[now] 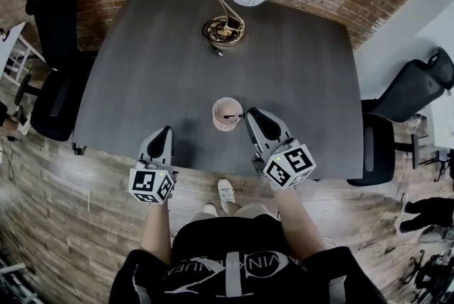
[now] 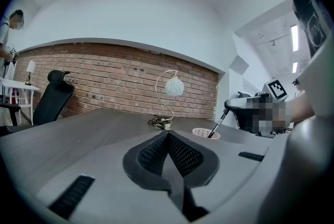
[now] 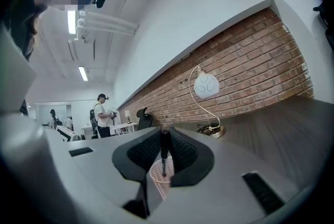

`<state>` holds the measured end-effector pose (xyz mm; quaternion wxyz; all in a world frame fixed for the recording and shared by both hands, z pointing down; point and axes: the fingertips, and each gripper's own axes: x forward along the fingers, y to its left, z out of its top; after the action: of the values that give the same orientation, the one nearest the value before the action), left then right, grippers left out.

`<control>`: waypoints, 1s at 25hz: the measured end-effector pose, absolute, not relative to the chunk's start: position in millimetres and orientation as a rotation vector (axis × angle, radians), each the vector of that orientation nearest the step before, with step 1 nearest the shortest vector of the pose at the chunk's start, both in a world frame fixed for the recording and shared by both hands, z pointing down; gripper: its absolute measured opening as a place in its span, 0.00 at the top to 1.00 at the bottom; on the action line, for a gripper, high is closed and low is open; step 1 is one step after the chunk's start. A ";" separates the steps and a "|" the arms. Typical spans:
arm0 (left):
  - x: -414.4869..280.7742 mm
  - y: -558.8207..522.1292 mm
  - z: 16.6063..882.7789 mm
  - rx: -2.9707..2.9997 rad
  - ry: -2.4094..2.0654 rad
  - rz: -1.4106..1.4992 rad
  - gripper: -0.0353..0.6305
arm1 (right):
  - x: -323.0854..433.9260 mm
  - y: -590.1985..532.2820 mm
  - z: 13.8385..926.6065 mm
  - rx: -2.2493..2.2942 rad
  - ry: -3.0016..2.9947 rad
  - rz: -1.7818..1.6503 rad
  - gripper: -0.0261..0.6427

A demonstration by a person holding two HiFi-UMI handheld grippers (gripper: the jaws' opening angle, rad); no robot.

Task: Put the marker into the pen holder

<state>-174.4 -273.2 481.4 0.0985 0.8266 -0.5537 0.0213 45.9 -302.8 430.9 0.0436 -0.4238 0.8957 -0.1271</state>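
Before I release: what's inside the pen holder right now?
Only the marker, its lower end dipping in, clamped by the right gripper. The pen holder shows nothing else from above; its wall hides the marker's tip.

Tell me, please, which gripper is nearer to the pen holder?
Right. The right gripper holds the marker at the rim of the pen holder; the left gripper is apart, off to its left, jaws together.

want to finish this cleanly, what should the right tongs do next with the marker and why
Probably open the right tongs and let the marker drop. They grip its top end, and in the left gripper view its tip appears to sit already inside the holder's rim, so a release should land it inside.
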 end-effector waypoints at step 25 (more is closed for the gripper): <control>-171.3 -284.6 516.2 2.376 -1.624 0.140 0.93 | 9.1 -332.1 495.8 -1.216 2.907 -0.462 0.88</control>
<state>-171.3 -284.6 516.2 0.1298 0.8176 -0.5589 0.0482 9.1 -332.1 495.8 -0.0215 -0.3818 0.9125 -0.1451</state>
